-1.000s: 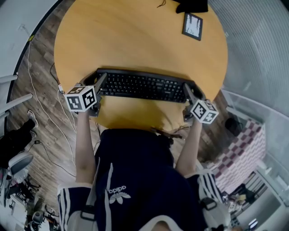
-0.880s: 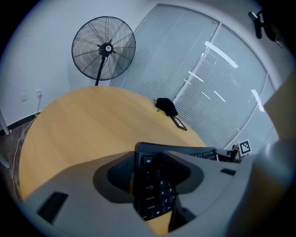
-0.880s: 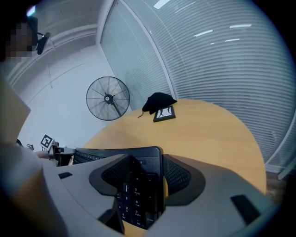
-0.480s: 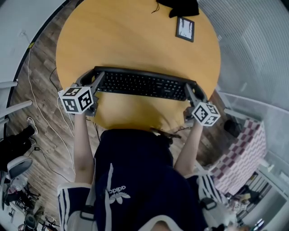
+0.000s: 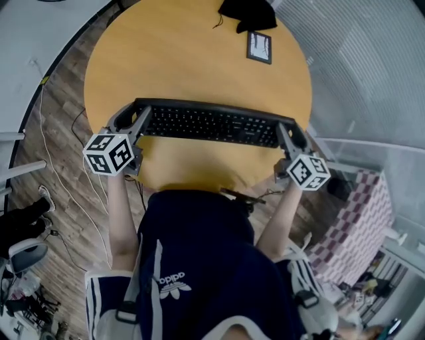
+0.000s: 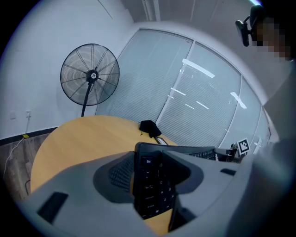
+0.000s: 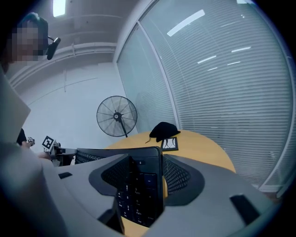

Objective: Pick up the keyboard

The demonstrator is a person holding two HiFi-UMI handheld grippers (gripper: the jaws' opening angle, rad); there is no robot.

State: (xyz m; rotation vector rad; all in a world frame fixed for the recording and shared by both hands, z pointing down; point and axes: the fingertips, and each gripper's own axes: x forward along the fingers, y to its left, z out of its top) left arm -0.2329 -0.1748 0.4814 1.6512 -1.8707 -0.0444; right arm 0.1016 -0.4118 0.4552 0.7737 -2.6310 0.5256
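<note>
A long black keyboard (image 5: 209,124) hangs level above the round wooden table (image 5: 192,53), held at both ends. My left gripper (image 5: 135,117) is shut on its left end, and my right gripper (image 5: 288,131) is shut on its right end. In the left gripper view the keyboard's end (image 6: 149,194) stands edge-on between the grey jaws of the left gripper (image 6: 150,178). The right gripper view shows the same at the other end: the keyboard (image 7: 138,194) is clamped in the right gripper (image 7: 141,183), and the far end runs off toward the left gripper.
A black cloth (image 5: 247,12) and a small framed card (image 5: 259,47) lie at the table's far side. A standing fan (image 6: 90,76) is beyond the table, by a glass wall with blinds (image 7: 222,83). Cables (image 5: 53,139) trail over the wood floor at left.
The keyboard has come up off the table and closer to the head camera, both grippers still clamped on its ends. The table and card have slid away in the view.
</note>
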